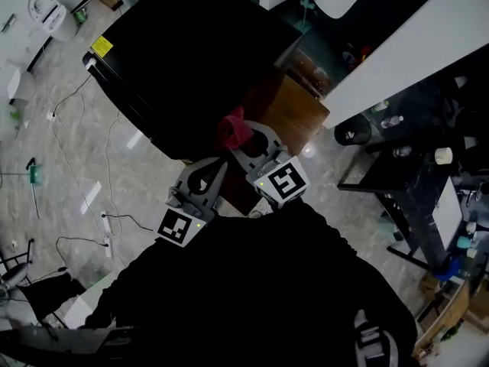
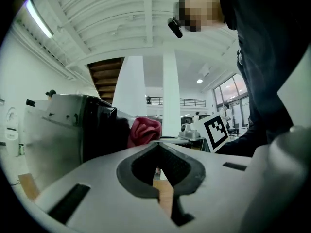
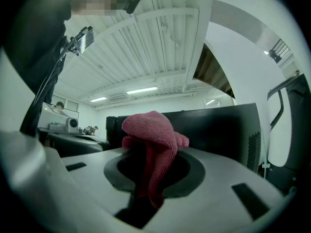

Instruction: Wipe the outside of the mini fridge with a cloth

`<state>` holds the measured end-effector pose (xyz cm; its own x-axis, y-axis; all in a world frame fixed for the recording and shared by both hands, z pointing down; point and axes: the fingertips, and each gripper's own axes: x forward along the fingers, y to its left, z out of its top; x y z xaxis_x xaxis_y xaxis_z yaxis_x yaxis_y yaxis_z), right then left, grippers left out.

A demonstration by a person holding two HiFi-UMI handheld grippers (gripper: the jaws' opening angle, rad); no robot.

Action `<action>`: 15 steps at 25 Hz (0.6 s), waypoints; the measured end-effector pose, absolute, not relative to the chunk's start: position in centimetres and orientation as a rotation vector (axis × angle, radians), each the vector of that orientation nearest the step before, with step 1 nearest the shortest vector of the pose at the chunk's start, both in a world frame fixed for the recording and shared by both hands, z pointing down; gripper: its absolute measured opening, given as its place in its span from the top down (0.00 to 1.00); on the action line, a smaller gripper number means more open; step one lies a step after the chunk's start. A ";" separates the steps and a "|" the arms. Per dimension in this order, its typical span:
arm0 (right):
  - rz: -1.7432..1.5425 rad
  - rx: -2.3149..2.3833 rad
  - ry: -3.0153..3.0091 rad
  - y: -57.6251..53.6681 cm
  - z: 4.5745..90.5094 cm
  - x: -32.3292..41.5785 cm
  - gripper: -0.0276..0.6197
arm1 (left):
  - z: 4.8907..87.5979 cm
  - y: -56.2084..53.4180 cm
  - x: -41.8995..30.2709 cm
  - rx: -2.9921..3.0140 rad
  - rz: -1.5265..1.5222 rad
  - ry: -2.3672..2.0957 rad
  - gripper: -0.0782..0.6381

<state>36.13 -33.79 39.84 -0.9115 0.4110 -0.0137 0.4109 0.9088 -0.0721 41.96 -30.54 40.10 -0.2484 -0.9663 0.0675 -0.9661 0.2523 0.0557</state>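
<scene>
1. Pale marbled floor (image 1: 69, 151) fills the left of the head view, with thin cables (image 1: 114, 140) trailing across it. White walls and a ribbed white ceiling show behind both gripper views.
2. A black mini fridge (image 1: 191, 60) stands at the top centre of the head view. It rests on a brown wooden stand (image 1: 294, 113), and a yellow label (image 1: 101, 47) sits near its left corner.
3. The right gripper (image 1: 238, 140) is pressed together on a red cloth (image 1: 231, 128). The bunched cloth sits at the jaw tips, touching or just beside the fridge's near edge; which one cannot be told.
4. In the right gripper view, the cloth (image 3: 150, 140) rises as a rounded wad above the right gripper's (image 3: 148, 149) jaws. 1 fold hangs down through the dark opening between them. The fridge (image 3: 218, 130) stands as a dark block directly behind the cloth.
5. The left gripper (image 1: 218, 165) is just beside the right one, lower and to its left, pointing toward the same fridge corner.
6. In the left gripper view, the left gripper's (image 2: 158, 147) jaws meet at their tips with nothing between them. Beyond them, the cloth (image 2: 144, 131) shows beside the dark fridge (image 2: 99, 130).
7. The person's dark sleeves and torso fill the bottom of the head view.
</scene>
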 end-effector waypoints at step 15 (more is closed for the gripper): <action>-0.059 -0.924 -3.016 -42.2 41.0 33.4 0.82 | 40.0 -39.2 39.0 1.628 0.053 -2.641 0.89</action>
<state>33.40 -42.24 40.98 -0.8284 0.5601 -0.0023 0.5596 0.8278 0.0395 38.96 -39.19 39.98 -0.4490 -0.8921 0.0508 -0.8934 0.4491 -0.0088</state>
